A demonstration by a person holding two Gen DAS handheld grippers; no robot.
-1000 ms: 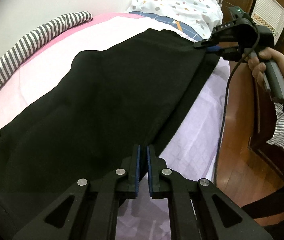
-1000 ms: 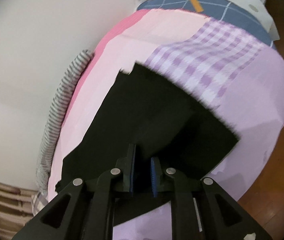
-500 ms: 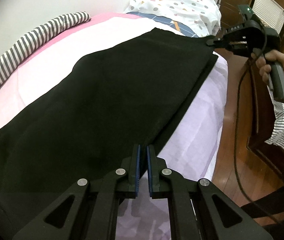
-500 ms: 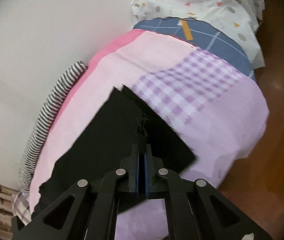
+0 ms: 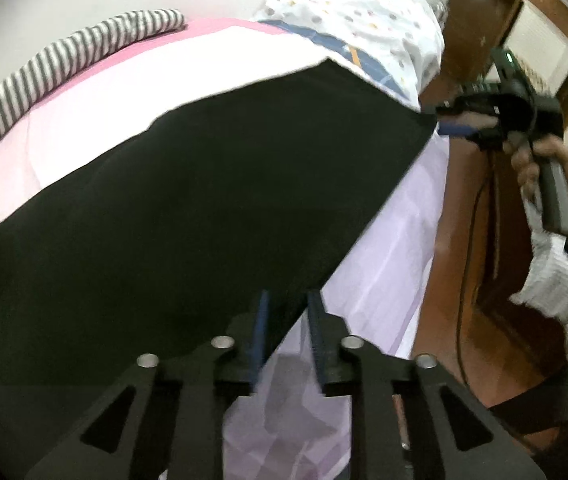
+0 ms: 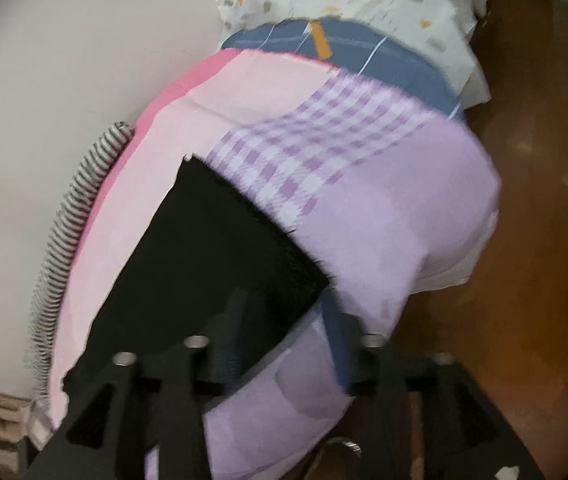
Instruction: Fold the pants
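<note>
The black pants (image 5: 203, 200) lie spread flat on the pink and lilac bed. In the left wrist view my left gripper (image 5: 286, 312) is open, its jaws either side of the pants' near edge. My right gripper (image 5: 450, 122) shows at the far corner of the pants, held by a hand, jaws apart. In the right wrist view the right gripper (image 6: 284, 316) is open, with the pants' corner (image 6: 235, 248) lying on the bed just in front of the fingers. Both views are motion blurred.
A striped bolster (image 5: 63, 64) runs along the wall side of the bed. A white dotted pillow (image 5: 356, 20) and blue checked cloth (image 6: 344, 52) lie at the head. Wooden floor (image 6: 524, 240) and dark wood furniture (image 5: 484, 20) are past the bed's edge.
Both grippers have opened and let go of the pants. The pants' edge has dropped onto the bed. Both cameras have shifted and blurred.
</note>
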